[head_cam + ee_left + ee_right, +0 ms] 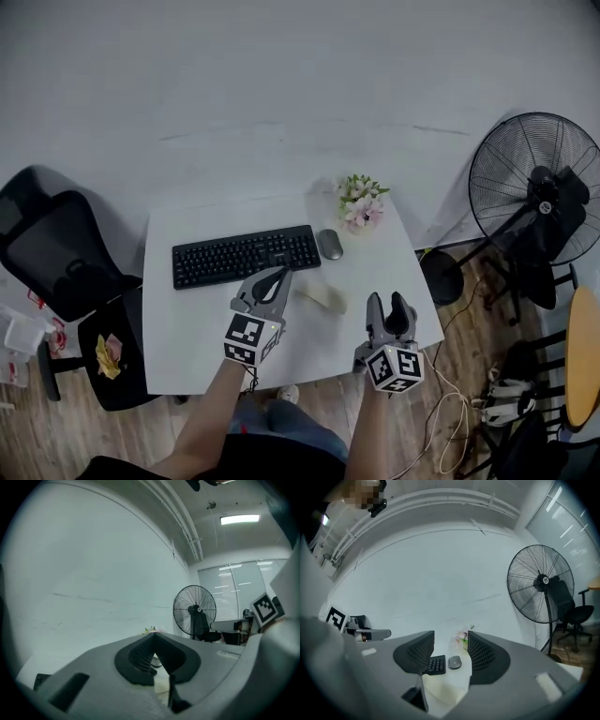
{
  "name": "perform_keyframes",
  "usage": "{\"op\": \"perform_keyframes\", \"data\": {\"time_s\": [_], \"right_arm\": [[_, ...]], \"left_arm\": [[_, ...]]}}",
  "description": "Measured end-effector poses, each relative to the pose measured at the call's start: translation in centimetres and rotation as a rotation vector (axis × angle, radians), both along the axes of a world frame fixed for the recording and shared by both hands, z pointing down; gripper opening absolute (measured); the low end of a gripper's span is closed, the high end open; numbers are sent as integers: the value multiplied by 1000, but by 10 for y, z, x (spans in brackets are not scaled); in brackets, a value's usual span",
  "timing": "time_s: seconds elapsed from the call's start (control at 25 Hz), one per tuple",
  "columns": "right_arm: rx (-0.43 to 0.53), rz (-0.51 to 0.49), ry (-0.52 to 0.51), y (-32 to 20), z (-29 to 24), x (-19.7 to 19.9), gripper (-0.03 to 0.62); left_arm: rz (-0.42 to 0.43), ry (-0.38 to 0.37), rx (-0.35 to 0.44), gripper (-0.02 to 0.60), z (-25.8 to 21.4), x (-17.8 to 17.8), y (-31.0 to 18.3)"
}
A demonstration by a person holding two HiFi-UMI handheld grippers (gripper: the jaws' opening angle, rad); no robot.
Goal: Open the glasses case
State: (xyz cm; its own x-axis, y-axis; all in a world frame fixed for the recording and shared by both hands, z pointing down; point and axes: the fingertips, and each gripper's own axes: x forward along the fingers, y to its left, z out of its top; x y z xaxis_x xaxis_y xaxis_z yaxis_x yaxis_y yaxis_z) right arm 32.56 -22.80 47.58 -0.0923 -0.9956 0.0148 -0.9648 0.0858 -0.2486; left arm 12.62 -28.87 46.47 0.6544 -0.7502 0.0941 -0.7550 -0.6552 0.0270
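While 2 grippers (277,274) (388,302) hover, 1 glasses case (322,296)

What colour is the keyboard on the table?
Black. The keyboard shows best in the head view.

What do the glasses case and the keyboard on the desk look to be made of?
The glasses case looks like a cream, matte shell, perhaps faux leather or plastic: it shows smooth and dull, but too small to tell which. The keyboard looks like black matte plastic, with moulded rows of keys.
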Motion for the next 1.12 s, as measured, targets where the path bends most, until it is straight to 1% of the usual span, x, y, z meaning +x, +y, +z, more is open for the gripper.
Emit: {"op": "perform_keyframes", "data": {"time_s": [0.16,0.28,0.52,0.6,0.76,0.84,0.92,1.12], "right_arm": [[-16,-42,-6,-21,7,-4,216],[-23,-63,-5,-29,9,-11,216],[-49,-84,8,-36,16,-20,216],[-63,-98,39,-39,18,-21,216],[-114,-173,156,-43,29,-28,216],[-139,-223,236,-46,33,-32,216],[-173,-290,335,-48,37,-39,216],[-259,-492,581,-52,55,-58,216]], "left_arm": [[-44,-12,5,8,-1,-8,-11],[-57,-21,8,8,-1,-11,-16],[-38,-37,-10,8,7,-5,-22],[-29,-40,-12,8,7,-4,-24],[-20,-37,-11,8,6,-3,-29],[-13,-34,-11,8,7,-2,-30],[-11,-30,-15,8,8,-1,-31],[-1,-16,-30,8,11,1,-30]]}}
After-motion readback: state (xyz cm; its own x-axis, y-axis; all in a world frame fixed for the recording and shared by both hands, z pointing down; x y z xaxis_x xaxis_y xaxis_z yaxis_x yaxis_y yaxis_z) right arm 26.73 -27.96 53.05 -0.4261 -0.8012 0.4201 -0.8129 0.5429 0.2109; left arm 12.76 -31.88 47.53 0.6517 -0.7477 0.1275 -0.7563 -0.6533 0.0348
